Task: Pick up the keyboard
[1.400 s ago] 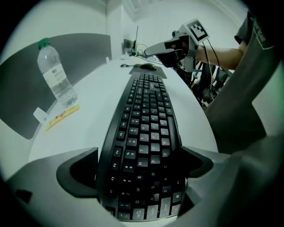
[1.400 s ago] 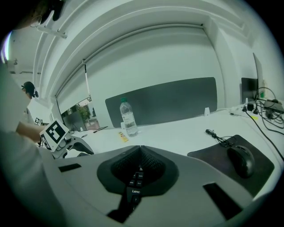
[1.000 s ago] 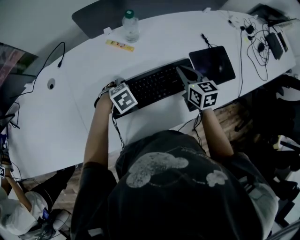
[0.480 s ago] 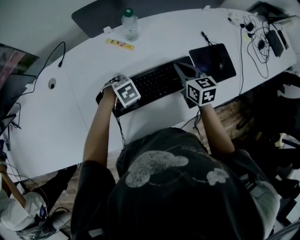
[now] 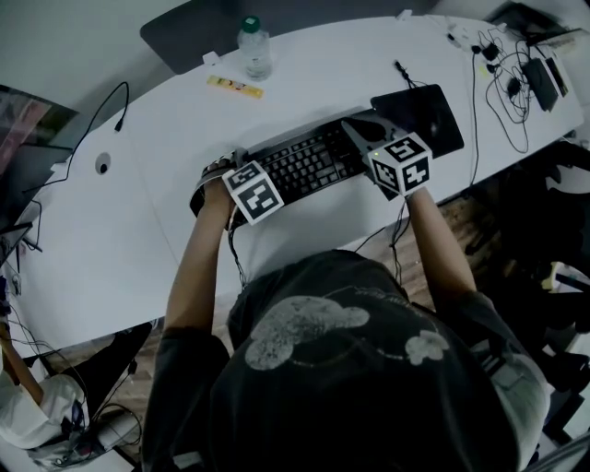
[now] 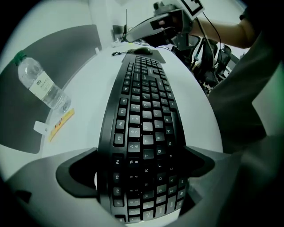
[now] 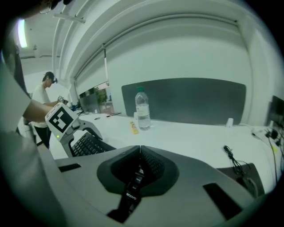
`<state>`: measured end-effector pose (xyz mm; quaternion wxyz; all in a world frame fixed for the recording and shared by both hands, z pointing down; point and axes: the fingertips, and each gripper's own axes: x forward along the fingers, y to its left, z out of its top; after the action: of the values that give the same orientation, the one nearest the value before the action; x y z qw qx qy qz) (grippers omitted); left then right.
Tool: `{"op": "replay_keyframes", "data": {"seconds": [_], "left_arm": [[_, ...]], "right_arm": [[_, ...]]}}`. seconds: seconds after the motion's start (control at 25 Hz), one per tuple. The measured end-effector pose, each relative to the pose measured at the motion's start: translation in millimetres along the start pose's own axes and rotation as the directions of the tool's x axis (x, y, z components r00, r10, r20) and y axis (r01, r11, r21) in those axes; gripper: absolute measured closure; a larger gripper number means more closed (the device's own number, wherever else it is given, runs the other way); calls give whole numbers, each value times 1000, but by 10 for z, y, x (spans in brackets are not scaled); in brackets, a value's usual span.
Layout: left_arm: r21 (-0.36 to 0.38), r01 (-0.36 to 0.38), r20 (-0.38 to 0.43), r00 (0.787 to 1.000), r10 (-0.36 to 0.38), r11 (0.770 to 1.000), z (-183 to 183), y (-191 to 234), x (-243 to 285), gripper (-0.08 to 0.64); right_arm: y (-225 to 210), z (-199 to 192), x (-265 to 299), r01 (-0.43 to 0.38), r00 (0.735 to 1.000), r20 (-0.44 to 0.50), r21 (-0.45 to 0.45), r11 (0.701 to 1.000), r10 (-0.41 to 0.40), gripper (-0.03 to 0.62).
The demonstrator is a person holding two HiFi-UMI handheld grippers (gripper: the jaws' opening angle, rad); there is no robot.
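The black keyboard [image 5: 300, 164] lies slantwise across the white table [image 5: 120, 230]. My left gripper [image 5: 230, 180] is at its left end, and in the left gripper view its jaws [image 6: 142, 164] stand wide and clasp the keyboard [image 6: 142, 111] across its depth. My right gripper [image 5: 358, 132] is at the right end. In the right gripper view its jaws [image 7: 140, 148] meet at the tips, pinching the keyboard's thin edge [image 7: 131, 188], and the key rows [image 7: 86, 144] run off to the left. Whether the keyboard rests on the table or hangs just above it is unclear.
A water bottle [image 5: 256, 48] and a yellow strip [image 5: 234, 88] lie behind the keyboard. A black mouse pad [image 5: 419, 115] sits just right of it. Cables and chargers [image 5: 512, 74] crowd the far right. A dark grey panel [image 5: 212, 28] backs the table. Another person [image 7: 42, 95] stands far off.
The keyboard and both grippers have shifted slightly away from me, toward the back of the table. The right gripper's cube has rolled.
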<state>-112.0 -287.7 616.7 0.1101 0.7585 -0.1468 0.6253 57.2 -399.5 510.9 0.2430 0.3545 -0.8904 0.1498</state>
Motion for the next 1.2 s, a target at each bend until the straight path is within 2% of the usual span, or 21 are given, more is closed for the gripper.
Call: {"op": "replay_keyframes", "data": {"seconds": [0.08, 0.12, 0.16, 0.2, 0.32, 0.44, 0.52, 0.56, 0.64, 0.72, 0.76, 0.84, 0.92, 1.0, 1.08, 1.12, 1.2], "left_arm": [[7, -35, -3, 999, 35, 999, 9, -5, -27, -23], [9, -50, -5, 999, 50, 999, 12, -7, -37, -23], [11, -62, -6, 998, 62, 998, 15, -9, -45, -23], [13, -72, -7, 997, 72, 997, 17, -10, -53, -23], [18, -95, -6, 995, 95, 995, 21, -15, -76, -23], [21, -112, -6, 994, 112, 993, 29, -19, -102, -23], [24, -119, -4, 993, 119, 993, 41, -27, -116, -23], [25, -121, -2, 993, 122, 992, 47, -31, -121, -23], [27, -124, 3, 992, 124, 992, 54, -42, -126, -23], [27, -121, 7, 993, 120, 992, 53, -47, -126, -23], [27, -117, 10, 993, 117, 993, 51, -45, -126, -23], [29, -113, 16, 993, 113, 993, 50, -39, -129, -21], [62, -129, 17, 992, 128, 990, 59, -41, -147, -21], [149, -184, -4, 982, 187, 972, 75, -26, -186, 24], [214, -240, -25, 968, 251, 947, 74, 39, -215, 57], [216, -249, -27, 965, 260, 944, 64, 71, -217, 60], [183, -233, -21, 970, 241, 955, 38, 101, -213, 61]], "right_arm": [[63, 6, 99, -125, 989, -92, -65, 990, 119, 591], [111, -14, 157, -203, 969, -159, -95, 974, 187, 511], [167, -56, 212, -288, 937, -241, -127, 949, 252, 441], [224, -108, 262, -372, 893, -330, -157, 915, 307, 423], [346, -243, 378, -578, 729, -562, -201, 791, 390, 360], [382, -302, 491, -695, 581, -710, -180, 696, 397, 322], [439, -329, 538, -748, 480, -773, -113, 654, 415, 305], [486, -358, 541, -771, 419, -798, -60, 635, 433, 304], [577, -466, 515, -802, 282, -841, 58, 594, 462, 304], [595, -613, 490, -816, 153, -880, 144, 560, 450, 310], [578, -678, 485, -820, 100, -896, 173, 546, 433, 318], [540, -782, 482, -823, 16, -913, 219, 525, 407, 350], [519, -885, 493, -829, -38, -921, 245, 503, 387, 388], [494, -964, 527, -835, -66, -924, 258, 486, 377, 398], [476, -960, 554, -824, -91, -913, 293, 485, 397, 408], [473, -949, 556, -816, -102, -906, 312, 486, 411, 414], [475, -947, 519, -800, -139, -890, 360, 481, 435, 424]]}}
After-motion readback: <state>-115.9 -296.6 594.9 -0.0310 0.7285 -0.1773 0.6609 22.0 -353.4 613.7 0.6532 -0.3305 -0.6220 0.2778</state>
